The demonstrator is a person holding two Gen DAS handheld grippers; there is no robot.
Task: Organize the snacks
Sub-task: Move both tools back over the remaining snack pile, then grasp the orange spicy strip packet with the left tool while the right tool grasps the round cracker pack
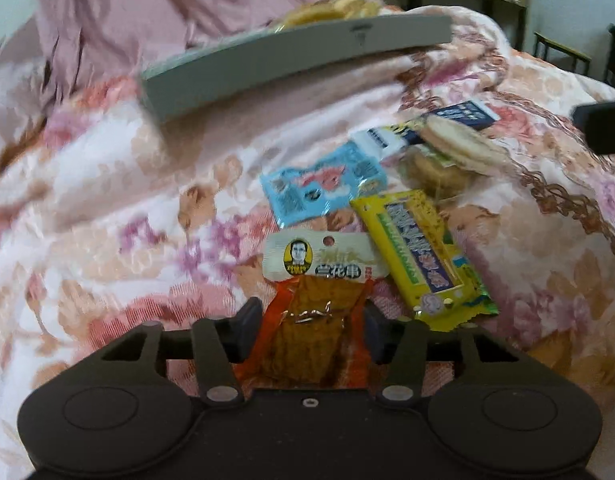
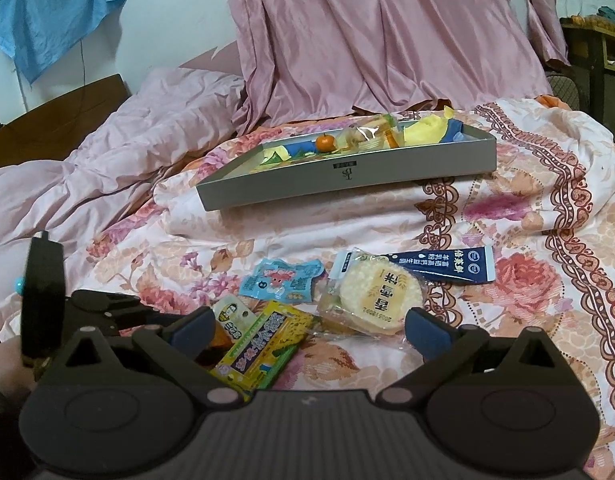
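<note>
One orange snack packet pinched in left gripper, above floral quilt; right gripper spread wide, empty. Best carried level to grey tray, released low inside.

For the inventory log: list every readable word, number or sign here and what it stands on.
Navy sachet: white Chinese print, upside down, too small to quote.
Rice cracker pack: Chinese characters and a digit row, upside down, unclear.
Yellow packet, blue packet, orange packet: blurred.
Grey tray: small logo, unreadable.
</note>
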